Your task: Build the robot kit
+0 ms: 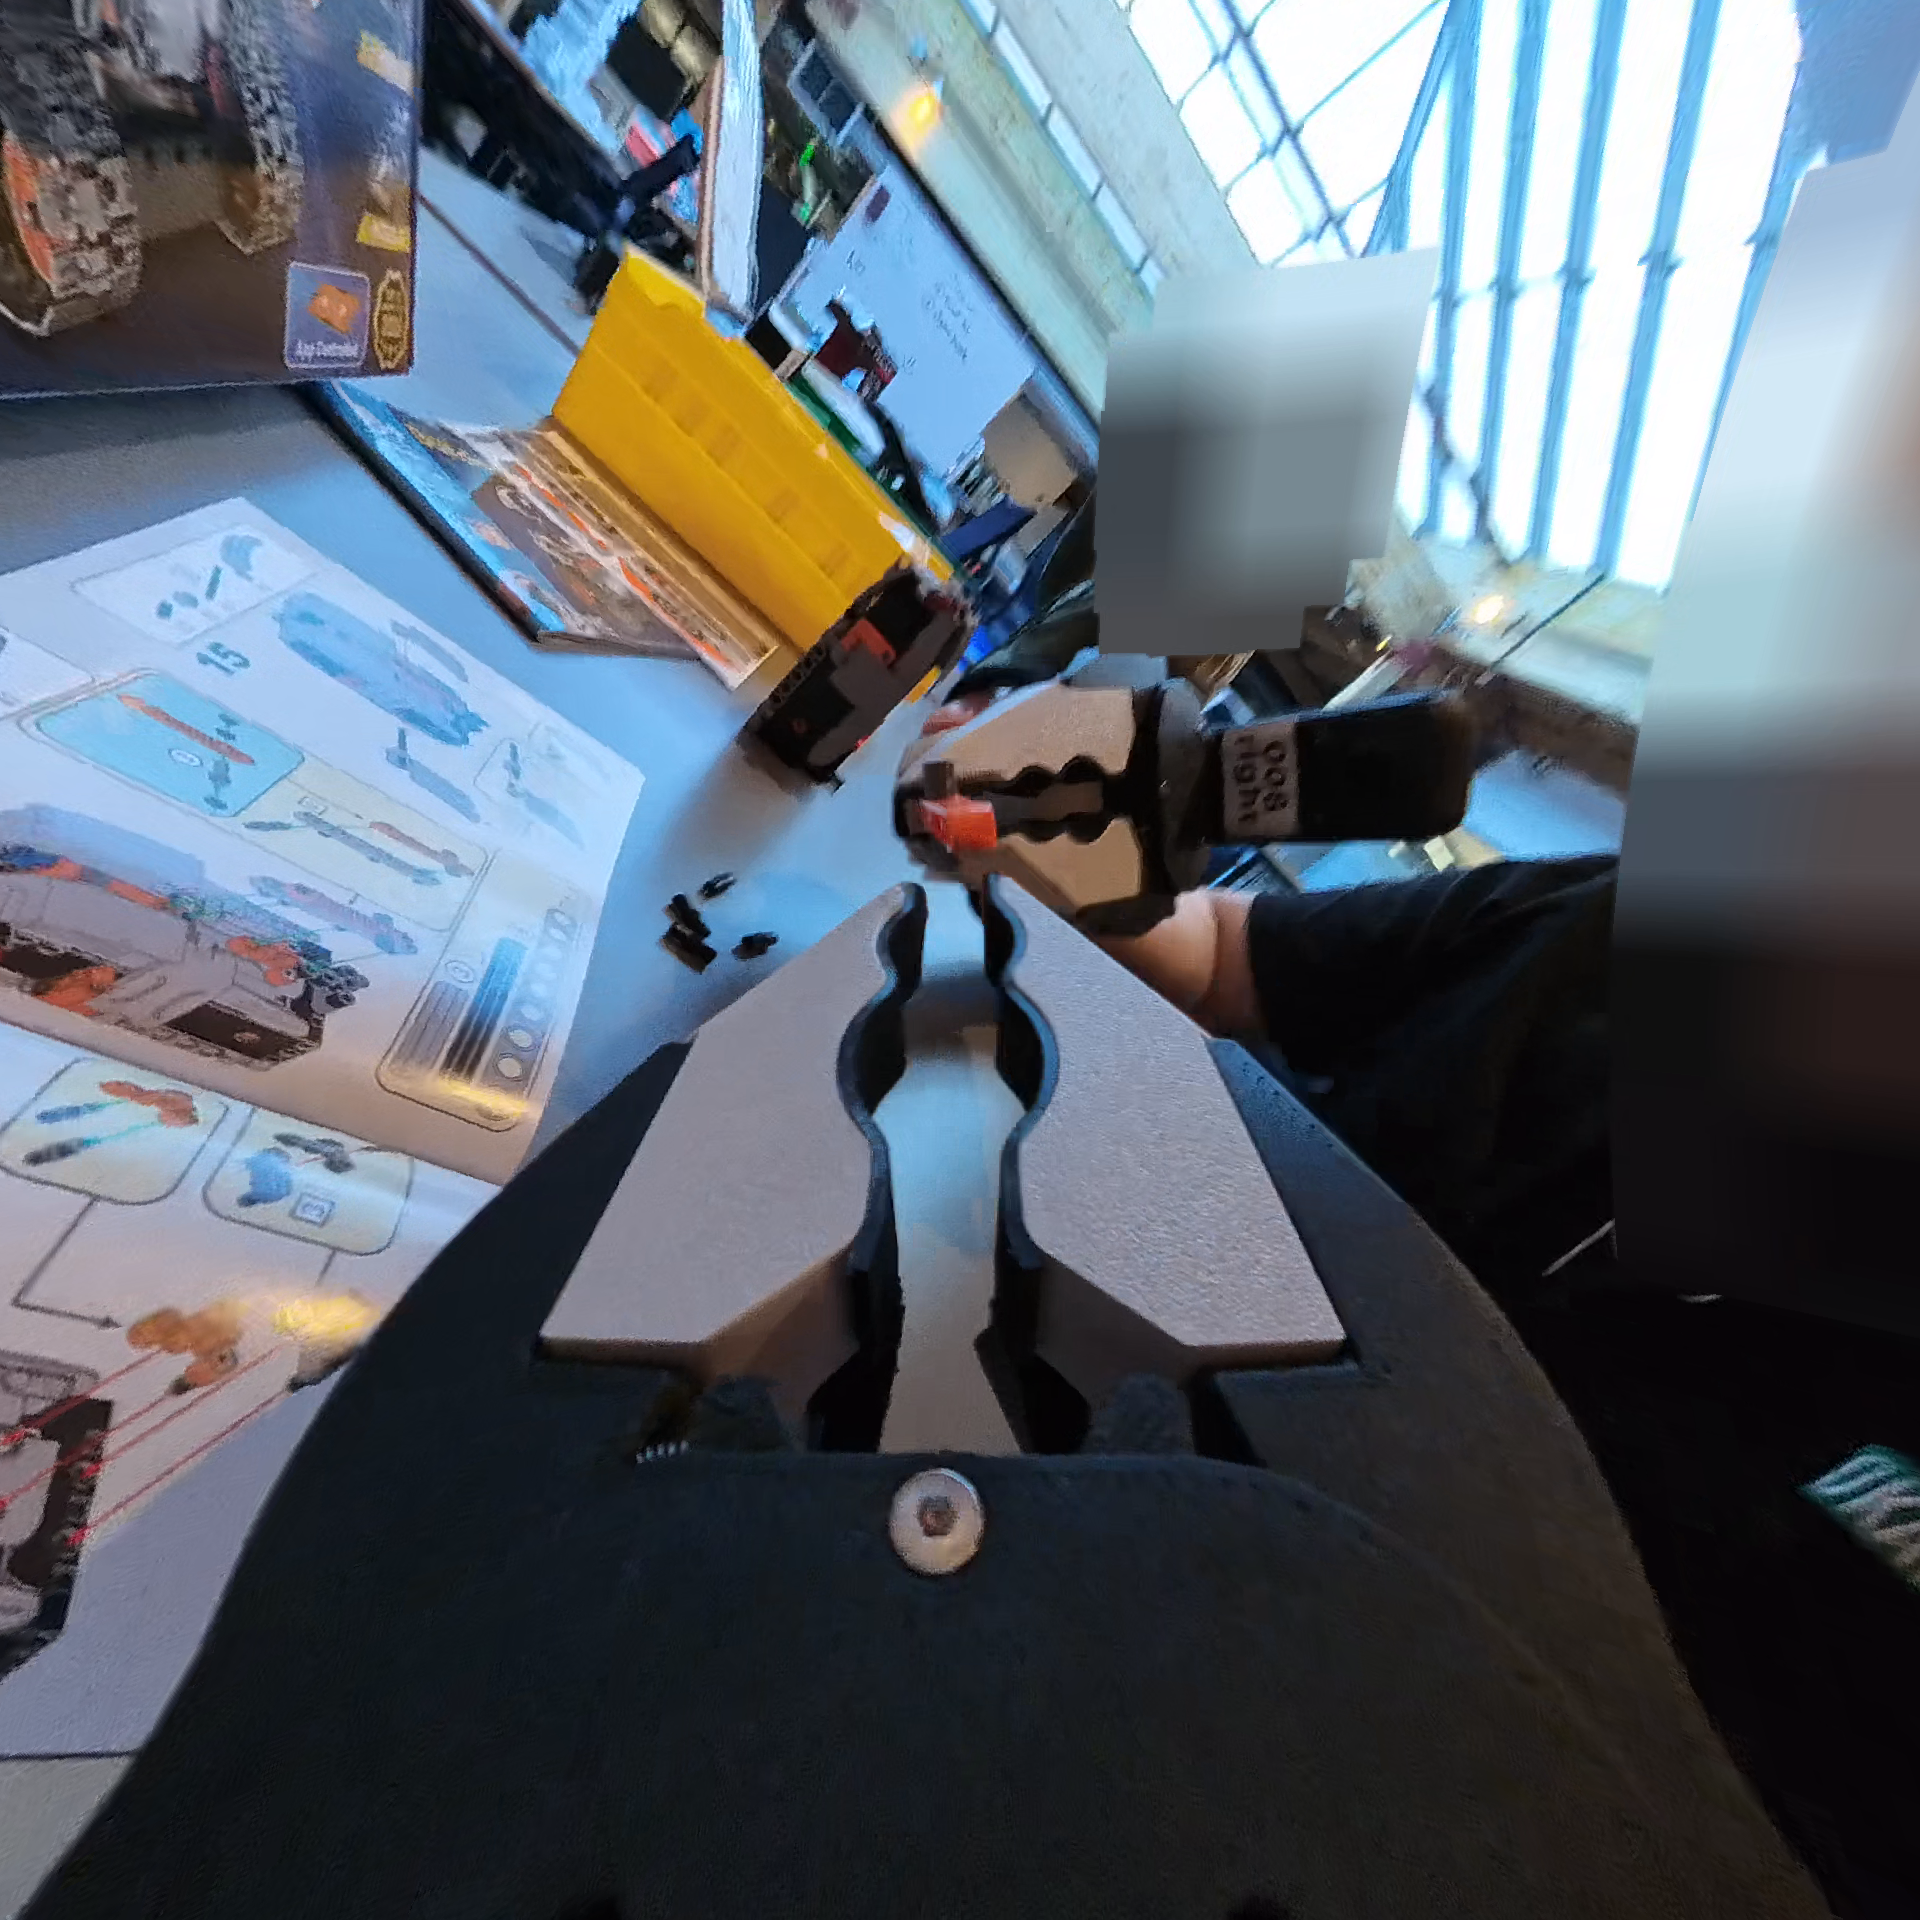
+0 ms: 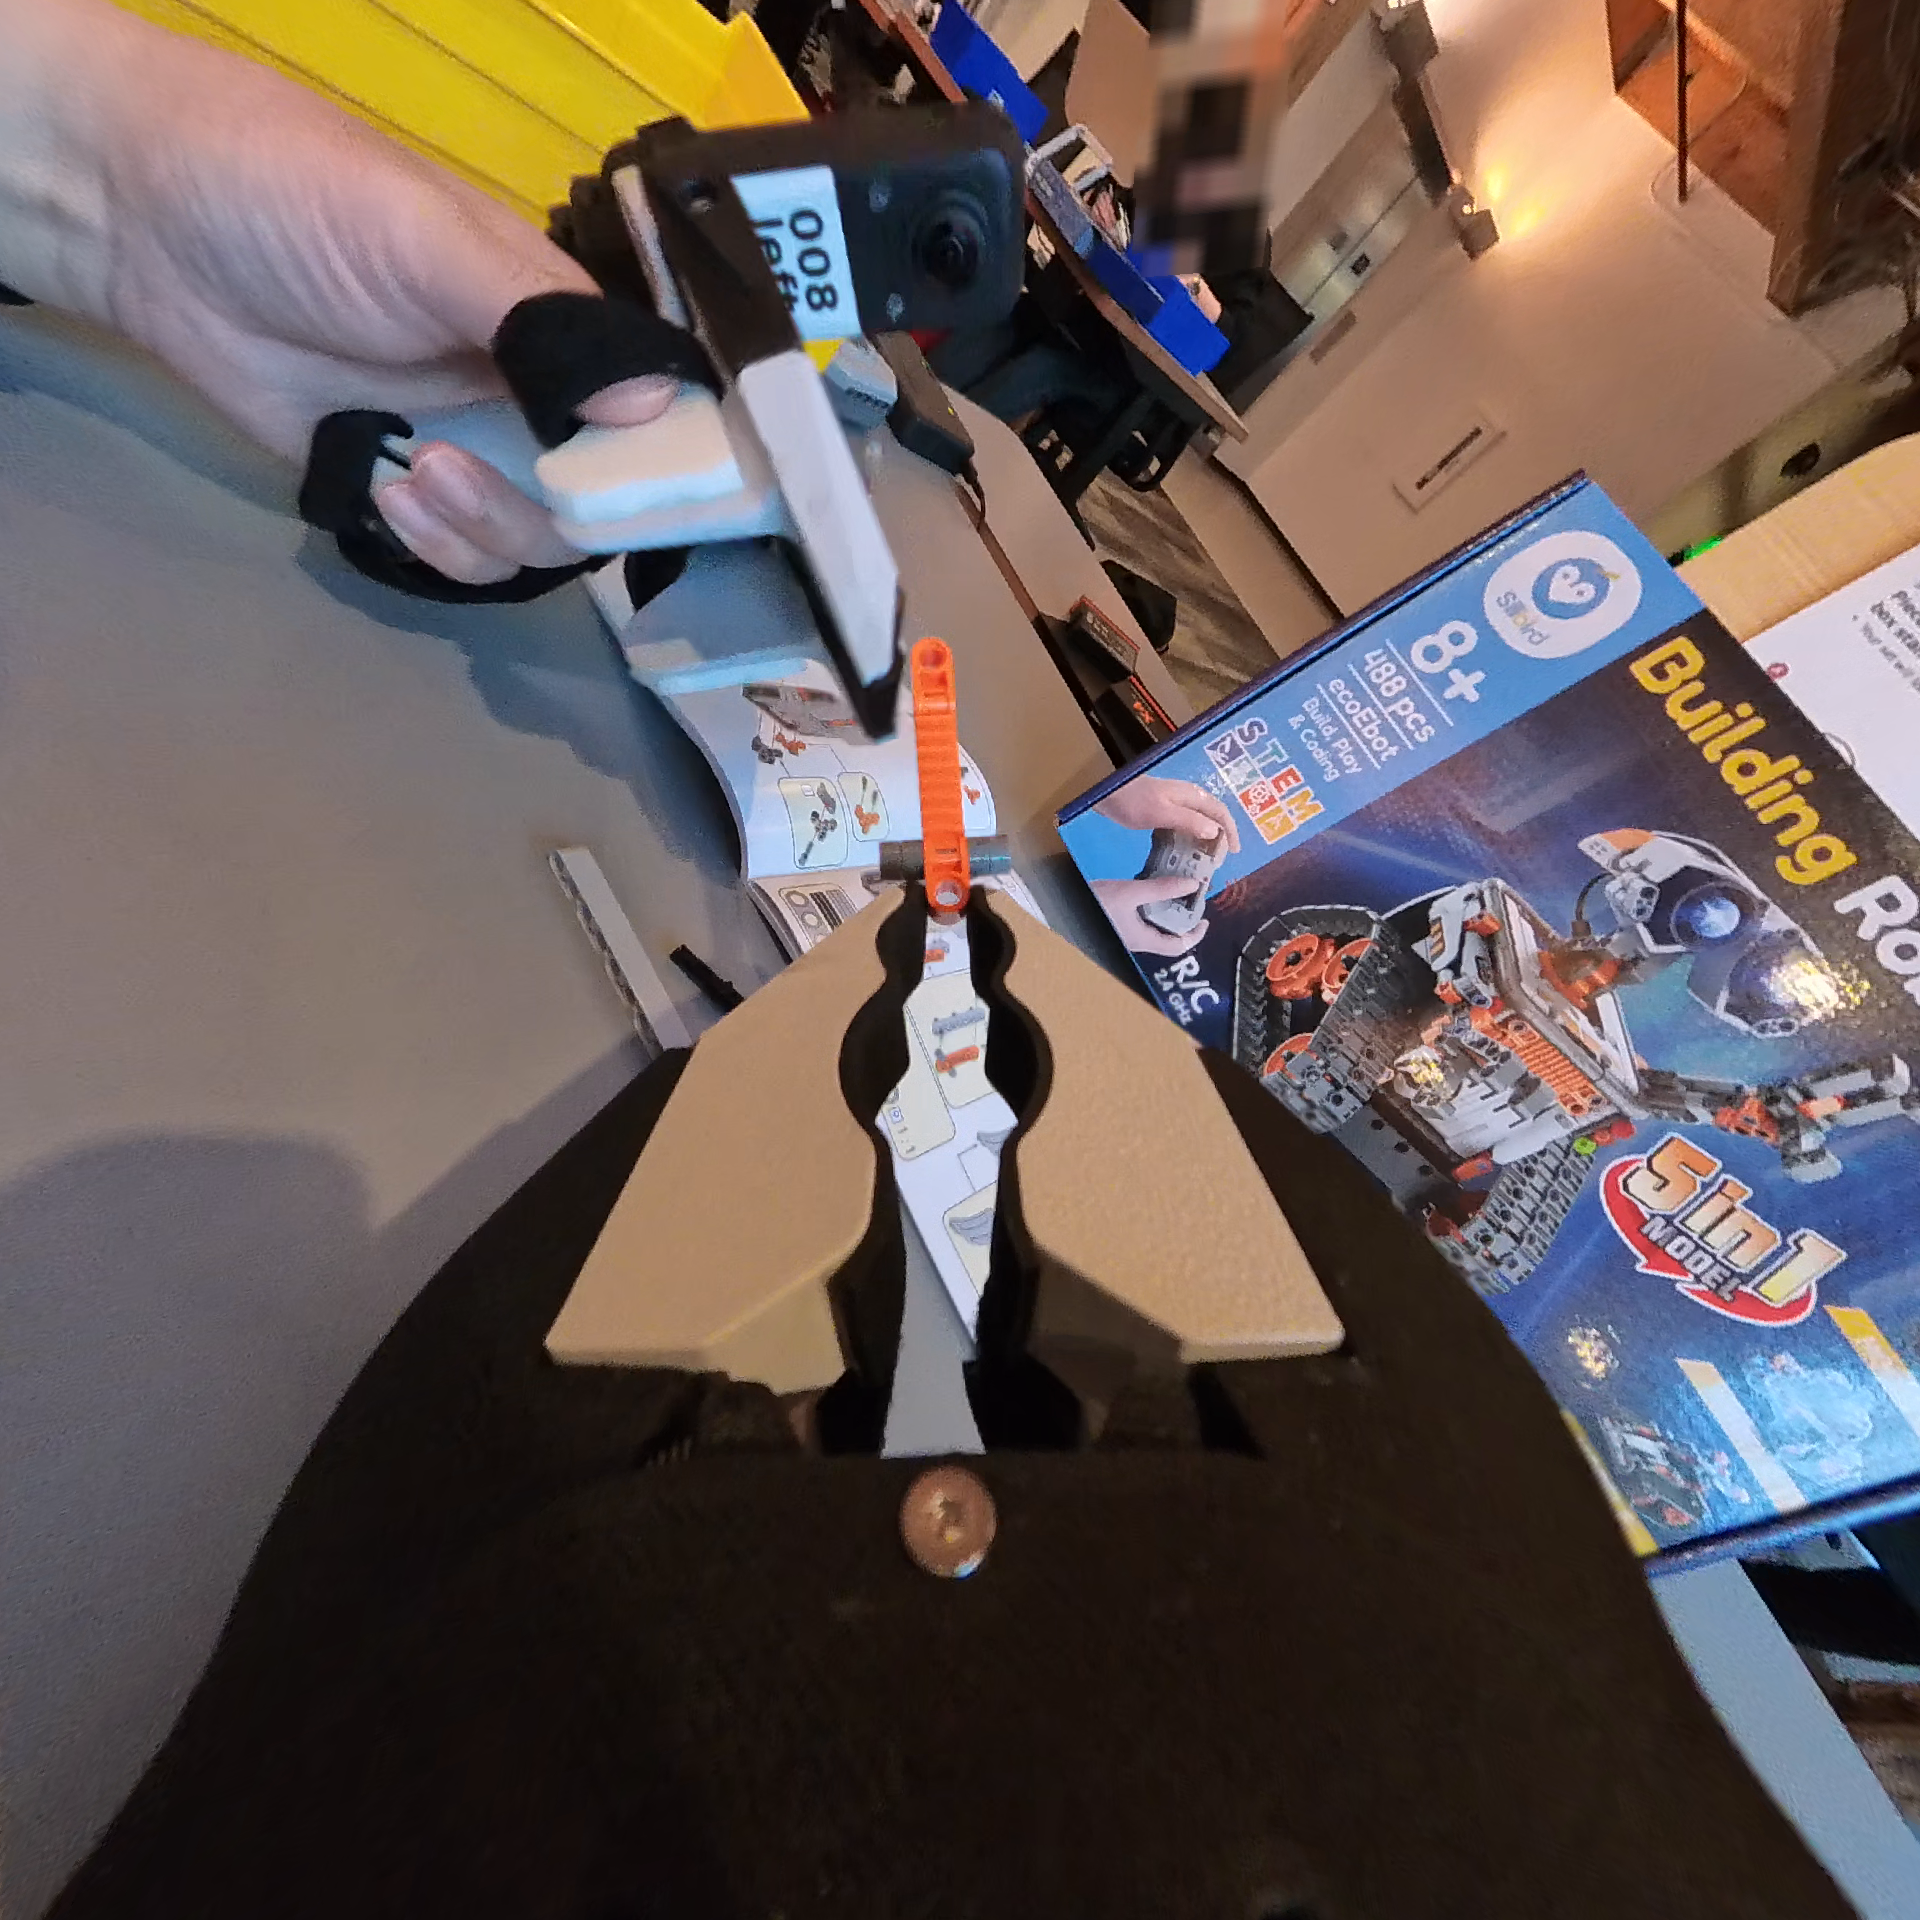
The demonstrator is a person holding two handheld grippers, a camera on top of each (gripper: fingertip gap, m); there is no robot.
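My right gripper (image 2: 943, 899) is shut on the lower end of an orange beam (image 2: 938, 758). A short grey axle (image 2: 902, 860) crosses the beam just above the fingertips. The beam points away from me, above the grey table (image 2: 260, 883). My left gripper (image 1: 954, 891) is held in the air with its jaws a narrow gap apart and nothing between them. In the right wrist view, the left gripper (image 2: 878, 717) has its tip beside the beam's far end. In the left wrist view, the right gripper (image 1: 925, 821) faces mine with the orange beam (image 1: 961, 823).
An open instruction booklet (image 1: 260, 831) lies on the table, also in the right wrist view (image 2: 810, 800). Several small black pins (image 1: 707, 925) lie near it. A black and orange assembly (image 1: 862, 665), a yellow bin (image 1: 717, 436), the kit box (image 2: 1507, 987) and a grey beam (image 2: 618, 935) surround them. The tips of both grippers are at nearly the same place.
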